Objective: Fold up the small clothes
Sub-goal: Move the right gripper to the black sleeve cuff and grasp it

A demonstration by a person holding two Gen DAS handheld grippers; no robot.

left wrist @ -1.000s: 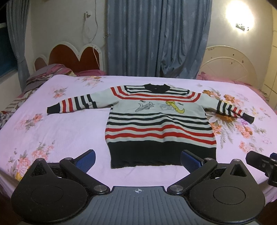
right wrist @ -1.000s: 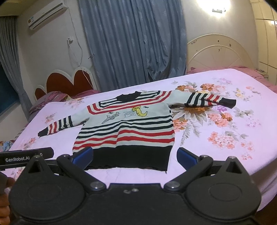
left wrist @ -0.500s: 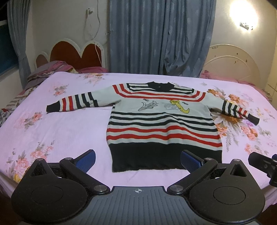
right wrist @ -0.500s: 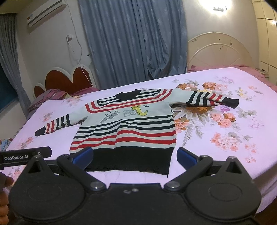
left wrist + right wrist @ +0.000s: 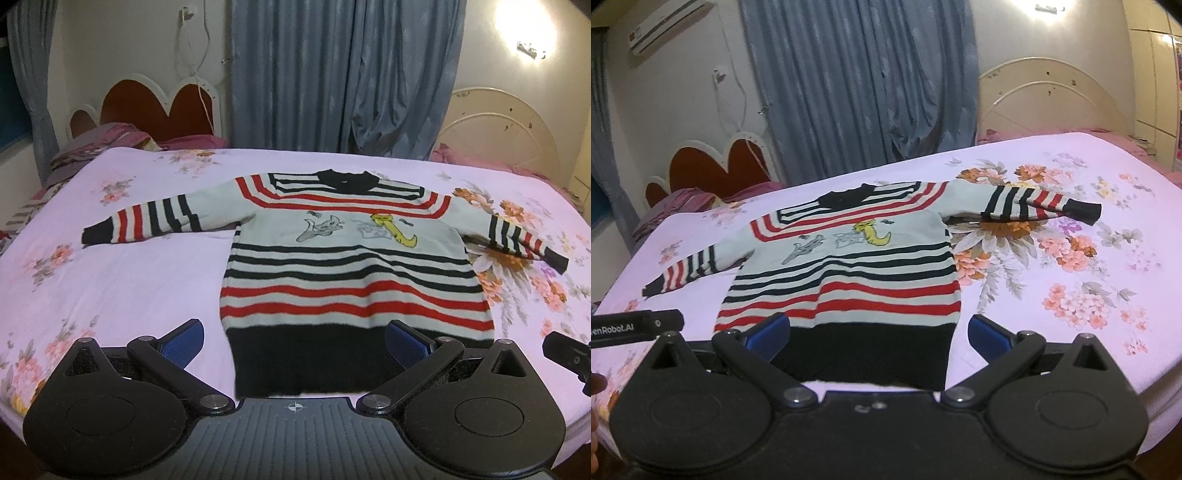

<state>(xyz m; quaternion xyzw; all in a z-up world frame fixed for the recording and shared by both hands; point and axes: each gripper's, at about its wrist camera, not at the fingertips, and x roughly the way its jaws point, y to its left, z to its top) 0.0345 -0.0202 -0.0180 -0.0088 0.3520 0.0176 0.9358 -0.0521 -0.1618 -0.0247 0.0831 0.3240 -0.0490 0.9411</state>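
Both tongs have drawn closer to the striped sweater (image 5: 351,273), which lies flat on the bed (image 5: 110,280), hem at 6 o'clock. Left tongs (image 5: 294,339) and right tongs (image 5: 879,330) gape wide, holding nothing.

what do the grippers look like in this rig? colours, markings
Both alike: matte black bodies with two round discs and angled linkage arms on silver pivot pins, fingers tipped with blue textured pads. The left gripper has a ribbed grey centre plate with a crosshair mark; seen from the right gripper, its side bar reads "GenRobot.AI". No cables show.
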